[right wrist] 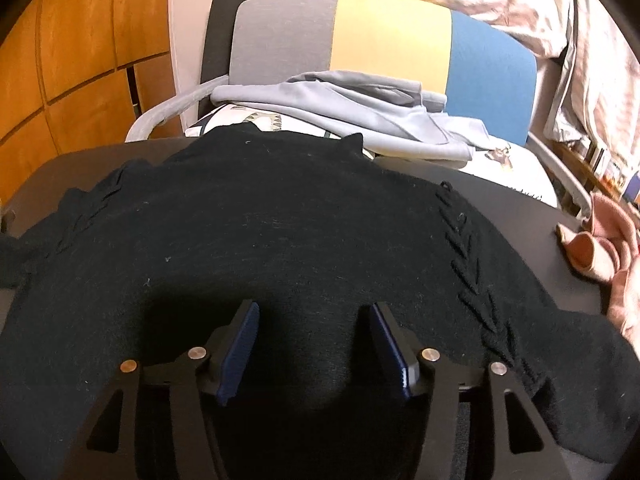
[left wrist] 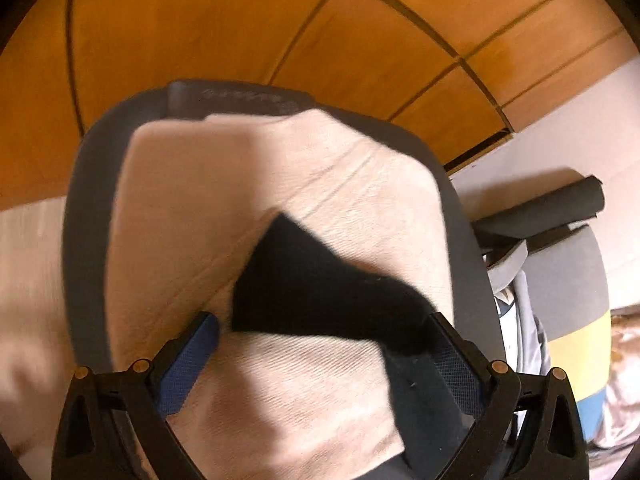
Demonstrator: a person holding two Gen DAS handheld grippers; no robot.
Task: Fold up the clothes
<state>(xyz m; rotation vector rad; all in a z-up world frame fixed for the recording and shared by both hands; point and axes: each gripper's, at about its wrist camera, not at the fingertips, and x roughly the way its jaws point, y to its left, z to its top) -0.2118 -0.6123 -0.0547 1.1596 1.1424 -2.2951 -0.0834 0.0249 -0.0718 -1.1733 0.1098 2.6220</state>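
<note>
Black sweater [right wrist: 280,240] lies flat on the dark table [right wrist: 500,196], long axis left-right, right gripper [right wrist: 314,344] directly over its near-centre with fingers apart; left gripper [left wrist: 320,360], also spread, is over a cream cloth [left wrist: 240,184] and black corner.

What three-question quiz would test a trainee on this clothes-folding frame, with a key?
1. True or false: the right gripper is shut on the black sweater.
2. Which garment lies under the black fabric in the left wrist view? A) the cream garment B) a red towel C) a striped shirt
3. Fill in: the grey-blue garment lies on the ____ behind the table.

Key
1. False; its jaws stand apart above the sweater.
2. A
3. chair
</note>
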